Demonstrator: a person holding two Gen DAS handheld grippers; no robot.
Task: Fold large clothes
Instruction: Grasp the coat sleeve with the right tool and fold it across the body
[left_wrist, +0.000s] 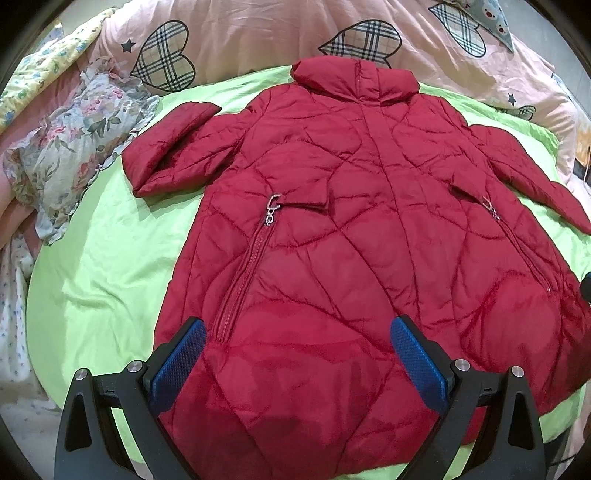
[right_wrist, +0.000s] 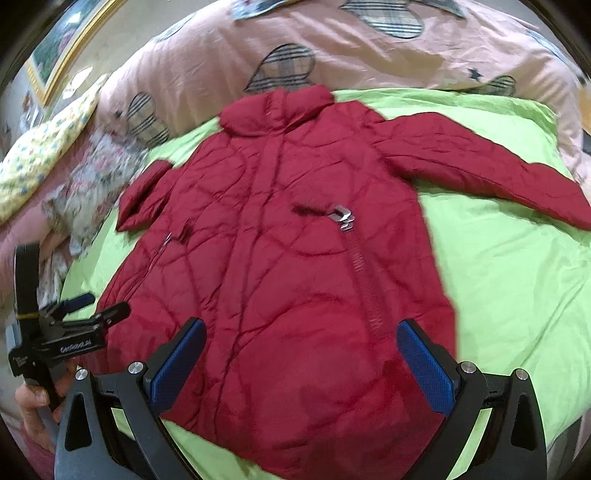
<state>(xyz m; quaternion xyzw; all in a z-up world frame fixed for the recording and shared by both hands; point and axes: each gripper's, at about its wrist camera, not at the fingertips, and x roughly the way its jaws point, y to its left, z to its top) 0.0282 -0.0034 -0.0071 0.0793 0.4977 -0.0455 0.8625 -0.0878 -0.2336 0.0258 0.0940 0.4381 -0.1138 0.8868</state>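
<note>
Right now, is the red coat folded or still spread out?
Mostly spread out. The red coat lies flat, front up, on the green sheet; one sleeve extends straight, the other sleeve is bent back on itself.

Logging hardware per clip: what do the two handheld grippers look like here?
Both match: black angular frames, silver round bolts, blue textured pads on the fingers. The left gripper shows white lettering on its side in the right wrist view; right gripper looks identical.

- One red coat (left_wrist: 332, 221) is laid out, with two sleeves and two zipped pockets.
- One green sheet (left_wrist: 110, 258) is seen.
- One pink quilt (left_wrist: 258, 33) is seen far off.
- Two grippers are counted: left gripper (left_wrist: 297, 360), right gripper (right_wrist: 301, 363).
</note>
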